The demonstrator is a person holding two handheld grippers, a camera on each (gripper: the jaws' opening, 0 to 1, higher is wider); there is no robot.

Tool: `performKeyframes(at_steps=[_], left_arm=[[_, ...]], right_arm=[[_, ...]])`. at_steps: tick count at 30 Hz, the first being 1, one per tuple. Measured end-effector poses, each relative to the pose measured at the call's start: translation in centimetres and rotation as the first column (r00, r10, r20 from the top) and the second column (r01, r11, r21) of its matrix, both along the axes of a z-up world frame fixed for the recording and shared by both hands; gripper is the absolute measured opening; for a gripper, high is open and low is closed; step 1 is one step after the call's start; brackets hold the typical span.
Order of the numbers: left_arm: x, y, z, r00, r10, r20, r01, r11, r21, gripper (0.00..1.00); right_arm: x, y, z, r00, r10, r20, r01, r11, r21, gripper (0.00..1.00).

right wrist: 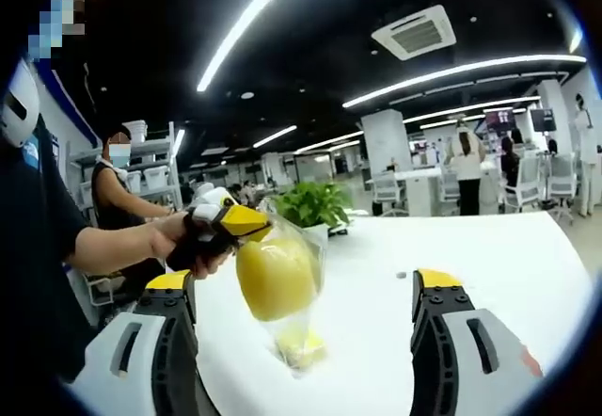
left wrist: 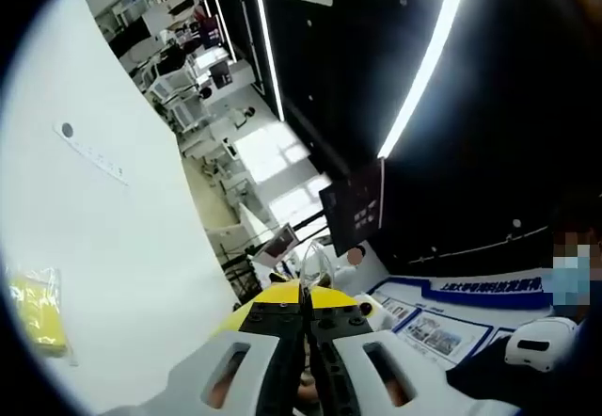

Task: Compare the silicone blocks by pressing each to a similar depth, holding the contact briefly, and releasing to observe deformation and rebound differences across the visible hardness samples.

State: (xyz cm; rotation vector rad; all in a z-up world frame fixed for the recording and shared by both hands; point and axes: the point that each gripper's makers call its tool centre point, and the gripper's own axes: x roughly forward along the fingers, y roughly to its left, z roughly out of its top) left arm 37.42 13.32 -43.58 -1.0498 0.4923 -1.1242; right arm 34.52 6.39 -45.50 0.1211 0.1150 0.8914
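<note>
A clear plastic bag (right wrist: 299, 247) hangs in the air with a round yellow silicone block (right wrist: 275, 277) inside it. My left gripper (right wrist: 226, 223), held in a hand, is shut on the bag's top edge. A second yellow piece (right wrist: 301, 347) shows at the bag's bottom; I cannot tell if it is inside or on the table. My right gripper (right wrist: 302, 280) stands open, its two jaws wide apart on either side of the hanging bag, not touching it. In the left gripper view the left gripper (left wrist: 303, 296) has its jaws pressed together. Another bagged yellow block (left wrist: 38, 312) lies on the white table (left wrist: 122, 247).
The white table (right wrist: 489, 265) stretches to the right behind the bag. A green potted plant (right wrist: 310, 204) stands at its far edge. A person in dark clothes (right wrist: 38, 247) is at the left. Other people, desks and chairs fill the office behind.
</note>
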Motion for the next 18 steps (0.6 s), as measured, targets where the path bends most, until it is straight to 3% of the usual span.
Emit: performKeyframes(at_steps=[3, 7, 10, 18], left_arm=[[0.1, -0.3, -0.8, 1.0, 0.0, -0.013, 0.0, 1.0, 0.008, 0.0], [0.1, -0.5, -1.7, 0.999, -0.003, -0.041, 0.003, 1.0, 0.003, 0.0], [0.2, -0.8, -2.4, 0.999, 0.001, -0.054, 0.0, 1.0, 0.01, 0.0], [1.0, -1.9, -4.1, 0.995, 0.031, -0.091, -0.031, 0.999, 0.01, 0.0]], right_arm=[[-0.9, -1.1, -1.2, 0.999, -0.005, -0.032, 0.003, 0.998, -0.058, 0.83], [-2.2, -3.0, -2.3, 0.999, -0.045, -0.018, 0.043, 0.992, -0.12, 0.85], [-2.9, -4.4, -3.1, 0.995, -0.081, 0.055, 0.09, 0.979, -0.184, 0.83], [-5.5, -6.0, -6.7, 0.993, -0.115, -0.013, 0.111, 0.981, -0.16, 0.83]])
